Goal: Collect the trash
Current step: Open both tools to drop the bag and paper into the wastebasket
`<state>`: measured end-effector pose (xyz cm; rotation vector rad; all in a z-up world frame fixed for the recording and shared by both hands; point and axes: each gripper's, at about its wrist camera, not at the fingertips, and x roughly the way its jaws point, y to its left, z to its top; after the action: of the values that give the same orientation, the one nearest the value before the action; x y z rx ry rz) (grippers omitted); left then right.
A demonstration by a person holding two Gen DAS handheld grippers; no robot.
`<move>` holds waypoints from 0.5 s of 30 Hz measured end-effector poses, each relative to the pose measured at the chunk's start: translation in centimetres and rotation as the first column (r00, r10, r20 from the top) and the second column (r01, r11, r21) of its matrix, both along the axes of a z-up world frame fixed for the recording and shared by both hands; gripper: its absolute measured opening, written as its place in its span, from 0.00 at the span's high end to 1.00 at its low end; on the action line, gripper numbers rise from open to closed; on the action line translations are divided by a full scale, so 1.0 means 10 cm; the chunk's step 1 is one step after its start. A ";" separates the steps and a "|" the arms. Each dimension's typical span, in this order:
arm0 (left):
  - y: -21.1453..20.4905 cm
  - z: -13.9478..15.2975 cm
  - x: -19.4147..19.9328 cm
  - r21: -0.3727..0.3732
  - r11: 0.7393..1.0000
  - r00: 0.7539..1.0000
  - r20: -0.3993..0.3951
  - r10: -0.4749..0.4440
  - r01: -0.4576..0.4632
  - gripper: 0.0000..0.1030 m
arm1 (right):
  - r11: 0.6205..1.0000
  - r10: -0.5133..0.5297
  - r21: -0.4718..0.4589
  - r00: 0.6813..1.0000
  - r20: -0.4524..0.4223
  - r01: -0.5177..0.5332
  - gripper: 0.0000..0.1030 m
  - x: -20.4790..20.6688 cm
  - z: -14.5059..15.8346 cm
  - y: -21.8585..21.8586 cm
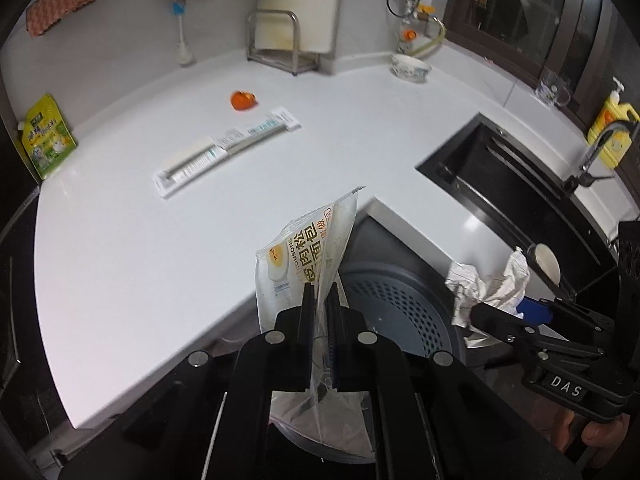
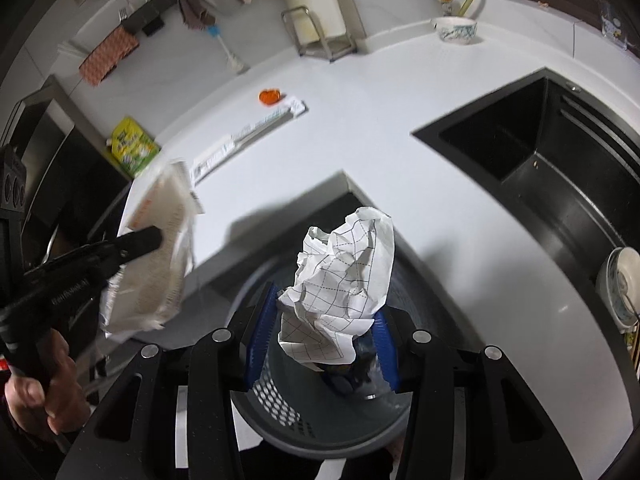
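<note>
Over the perforated grey bin [image 1: 394, 312] at lower centre of both frames, my left tool [image 1: 320, 300] clenched on a bread wrapper [image 1: 304, 256], my right tool [image 2: 320, 320] gripping crumpled grid paper [image 2: 344, 276], long white packet [image 1: 228, 148] and orange scrap [image 1: 243, 100] lying on the white table [image 1: 140, 240] at upper left.

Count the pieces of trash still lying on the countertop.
3: the long toothbrush package mid-counter, the orange scrap just behind it, and the green pouch propped at the left edge. More may be hidden outside these views.
</note>
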<state>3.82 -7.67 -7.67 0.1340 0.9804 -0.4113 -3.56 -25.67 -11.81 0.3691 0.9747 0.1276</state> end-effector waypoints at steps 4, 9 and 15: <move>-0.15 -0.30 -0.09 0.018 1.000 0.999 -0.054 -0.005 0.006 0.93 | 1.000 0.020 0.010 0.999 -0.051 -0.020 0.58 -0.04 -0.22 0.00; -0.21 -0.66 -0.09 0.045 0.999 0.992 -0.127 0.015 -0.009 0.90 | 0.998 0.056 0.019 0.994 -0.097 -0.054 0.58 -0.04 -0.48 0.02; -0.19 -0.86 -0.11 0.094 0.995 0.984 -0.172 0.045 -0.029 0.78 | 0.998 0.066 0.028 0.989 -0.135 -0.063 0.56 0.01 -0.66 0.04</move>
<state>2.77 -9.56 -16.31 0.1642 1.1726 -0.3481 -3.47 -25.31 -18.39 0.3721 1.1206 0.1747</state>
